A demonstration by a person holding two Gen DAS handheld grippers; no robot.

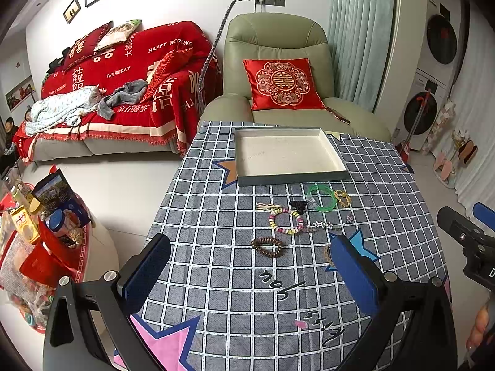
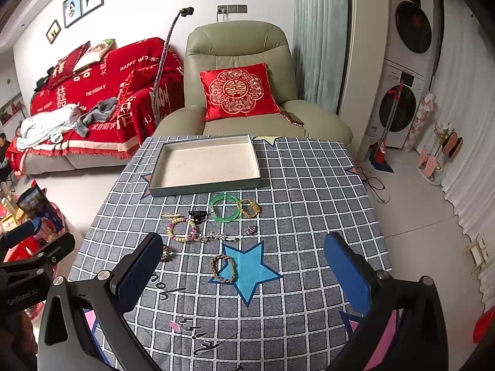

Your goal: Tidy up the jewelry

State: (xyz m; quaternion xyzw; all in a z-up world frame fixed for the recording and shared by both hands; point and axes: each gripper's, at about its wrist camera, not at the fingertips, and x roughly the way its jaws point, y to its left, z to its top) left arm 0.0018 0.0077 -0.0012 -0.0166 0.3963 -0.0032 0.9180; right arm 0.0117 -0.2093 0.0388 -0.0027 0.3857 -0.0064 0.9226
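Left wrist view: left gripper (image 1: 250,278), fingers spread wide, nothing between the blue pads (image 1: 145,273); held above the near part of the checked tablecloth (image 1: 216,278).

Jewelry, all lying loose on the cloth, ahead of the fingers and touching neither:
- brown wooden-bead bracelet (image 1: 268,246), nearest item, just beyond the fingertips, between them in the line of sight;
- pastel bead bracelet (image 1: 286,221), beyond the brown one;
- star hair clip (image 1: 322,225), beside the pastel bracelet on the right;
- black claw clip (image 1: 297,205);
- pale tassel piece (image 1: 268,206), left of the claw clip;
- green bangle (image 1: 322,198), with a gold cord bracelet (image 1: 342,198) touching its right edge;
- small purple piece (image 1: 349,218), kind unclear.

Shallow tray (image 1: 337,163), pale lining, holds none of the pieces; it stands just behind the row of jewelry, at the far end of the table.

Right wrist view: right gripper (image 2: 244,272), fingers likewise released wide, pads (image 2: 348,273) bare. Braided tan bracelet (image 2: 223,268) lies on the edge of the blue star print (image 2: 250,273), between the two fingers in view and lower than them, untouched. Brown bead bracelet (image 2: 166,253) is partly hidden behind the left finger. Green bangle (image 2: 225,207) and tray (image 2: 204,190) lie farther ahead.

Background: green armchair (image 1: 272,40) with red cushion (image 1: 283,83); sofa under red throw (image 1: 130,71).
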